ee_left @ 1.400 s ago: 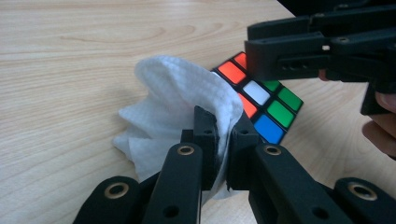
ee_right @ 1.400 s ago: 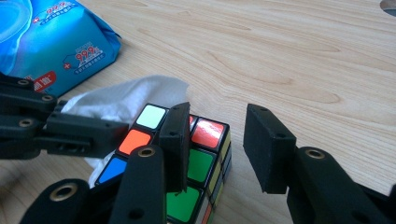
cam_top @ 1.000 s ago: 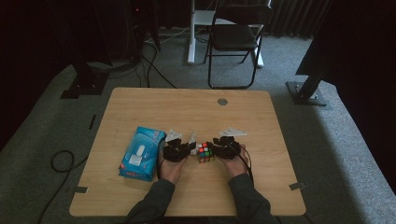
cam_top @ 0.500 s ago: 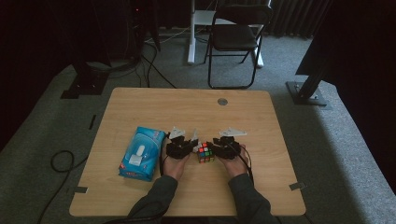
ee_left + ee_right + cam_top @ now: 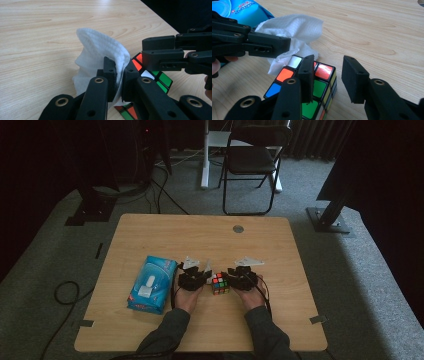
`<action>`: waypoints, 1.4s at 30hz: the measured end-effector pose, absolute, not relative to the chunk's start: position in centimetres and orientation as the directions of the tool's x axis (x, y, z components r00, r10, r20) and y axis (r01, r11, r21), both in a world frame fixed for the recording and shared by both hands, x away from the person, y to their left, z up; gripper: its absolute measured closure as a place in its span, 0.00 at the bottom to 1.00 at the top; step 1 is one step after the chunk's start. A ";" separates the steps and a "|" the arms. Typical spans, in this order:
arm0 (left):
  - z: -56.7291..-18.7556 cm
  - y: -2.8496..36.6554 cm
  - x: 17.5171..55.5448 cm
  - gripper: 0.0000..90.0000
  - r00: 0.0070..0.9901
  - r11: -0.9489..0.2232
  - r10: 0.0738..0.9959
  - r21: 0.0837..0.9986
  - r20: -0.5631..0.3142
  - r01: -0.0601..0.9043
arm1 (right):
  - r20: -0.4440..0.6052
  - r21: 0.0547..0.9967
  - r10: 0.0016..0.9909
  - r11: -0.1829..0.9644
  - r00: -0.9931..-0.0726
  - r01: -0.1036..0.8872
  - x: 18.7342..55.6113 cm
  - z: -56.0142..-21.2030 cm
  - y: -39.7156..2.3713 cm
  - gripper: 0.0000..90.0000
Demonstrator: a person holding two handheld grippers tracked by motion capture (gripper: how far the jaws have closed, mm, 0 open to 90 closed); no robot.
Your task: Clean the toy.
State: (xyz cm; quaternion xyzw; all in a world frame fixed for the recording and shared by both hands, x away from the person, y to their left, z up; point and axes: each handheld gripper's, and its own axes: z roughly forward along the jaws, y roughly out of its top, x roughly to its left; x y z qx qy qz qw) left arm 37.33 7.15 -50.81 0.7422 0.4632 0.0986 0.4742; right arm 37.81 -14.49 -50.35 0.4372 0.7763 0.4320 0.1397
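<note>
High view: my left gripper point(image 5: 206, 274) and right gripper point(image 5: 231, 276) stayed flanking the cube point(image 5: 220, 283) mid-tabletop point(image 5: 150, 230). Left gripper view: clamped on wipe point(image 5: 100, 50). Right gripper view: jaws just narrowed, gaping beside cube, pinching nothing.

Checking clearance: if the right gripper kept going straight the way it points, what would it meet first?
Probably the puzzle cube: it sits right before the right gripper, one finger already over its top. Beyond lies the white wipe; depth is uncertain.
</note>
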 end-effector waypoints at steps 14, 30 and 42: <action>-52.7 6.9 37.6 0.95 0.526 -0.135 0.797 0.761 -0.296 0.634 | 0.165 0.793 0.799 0.241 -0.578 0.560 37.8 -50.4 -14.6 0.70; -54.4 6.7 37.8 0.95 0.520 -0.163 0.804 0.734 -0.289 0.659 | 0.163 0.792 0.799 0.243 -0.578 0.560 37.8 -50.4 -14.6 0.70; -52.5 7.8 37.1 0.95 0.519 -0.104 0.793 0.768 -0.320 0.632 | 0.167 0.792 0.799 0.240 -0.578 0.561 37.8 -50.4 -14.6 0.70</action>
